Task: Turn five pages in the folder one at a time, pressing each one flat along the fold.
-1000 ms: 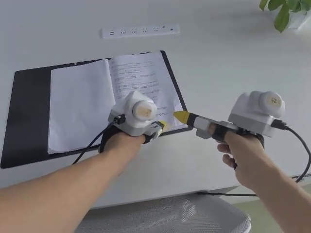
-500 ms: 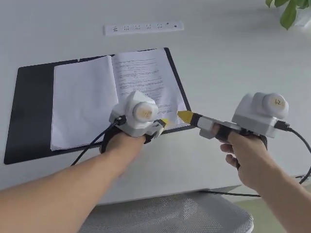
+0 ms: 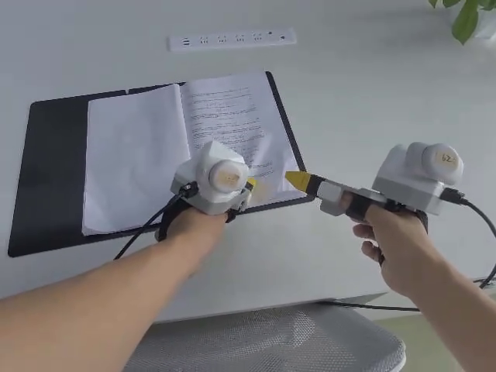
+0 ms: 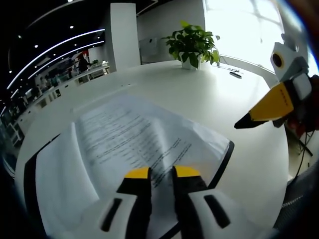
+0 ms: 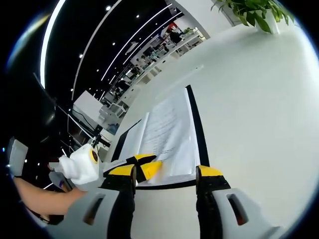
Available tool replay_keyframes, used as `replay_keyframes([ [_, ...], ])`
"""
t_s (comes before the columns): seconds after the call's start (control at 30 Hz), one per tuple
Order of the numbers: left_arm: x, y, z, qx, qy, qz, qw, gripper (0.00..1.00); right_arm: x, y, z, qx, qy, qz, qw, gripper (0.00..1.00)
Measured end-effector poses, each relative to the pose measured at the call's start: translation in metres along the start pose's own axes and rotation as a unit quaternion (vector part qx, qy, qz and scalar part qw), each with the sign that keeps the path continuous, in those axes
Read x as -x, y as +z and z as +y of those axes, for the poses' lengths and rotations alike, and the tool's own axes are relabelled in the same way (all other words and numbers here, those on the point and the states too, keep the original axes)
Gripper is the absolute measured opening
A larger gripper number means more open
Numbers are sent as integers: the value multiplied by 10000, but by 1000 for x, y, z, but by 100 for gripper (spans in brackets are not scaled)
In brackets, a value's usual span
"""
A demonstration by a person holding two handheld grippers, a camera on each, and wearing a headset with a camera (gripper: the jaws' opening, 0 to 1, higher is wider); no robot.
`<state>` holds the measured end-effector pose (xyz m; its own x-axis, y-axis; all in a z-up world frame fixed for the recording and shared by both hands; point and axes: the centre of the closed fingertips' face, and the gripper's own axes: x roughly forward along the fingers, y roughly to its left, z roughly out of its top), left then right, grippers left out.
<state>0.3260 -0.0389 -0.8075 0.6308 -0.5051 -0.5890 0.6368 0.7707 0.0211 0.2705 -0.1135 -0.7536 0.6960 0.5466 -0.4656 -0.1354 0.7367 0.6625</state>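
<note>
Page turn seemingly beginning: left tool (image 4: 160,172), jaws drawn together, over the printed page (image 3: 232,124); right tool (image 5: 169,172), jaws apart, should lift its corner

— Colour of the folder (image 3: 54,178)?
— Black, with white pages (image 3: 132,167); fine grey lines of print across the right-hand one.
— And the left gripper (image 4: 162,173), the right gripper (image 5: 166,171)?
— White bodies, black jaws tipped in yellow.
— Around them?
— White surface (image 3: 372,101), white power strip (image 3: 232,39), green plant (image 3: 467,15), pale grey mesh chair (image 3: 310,341).
</note>
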Motion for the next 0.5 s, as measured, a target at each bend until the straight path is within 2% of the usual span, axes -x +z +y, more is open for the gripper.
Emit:
replay_keyframes([
  [0.27,0,0,3,171,7,-2,9999,11,-8,-6,5,231,124,113,9996,45],
  [0.5,1,0,3,223,-3,-10,9998,11,-18,-7,-1,140,130,174,9997,42],
])
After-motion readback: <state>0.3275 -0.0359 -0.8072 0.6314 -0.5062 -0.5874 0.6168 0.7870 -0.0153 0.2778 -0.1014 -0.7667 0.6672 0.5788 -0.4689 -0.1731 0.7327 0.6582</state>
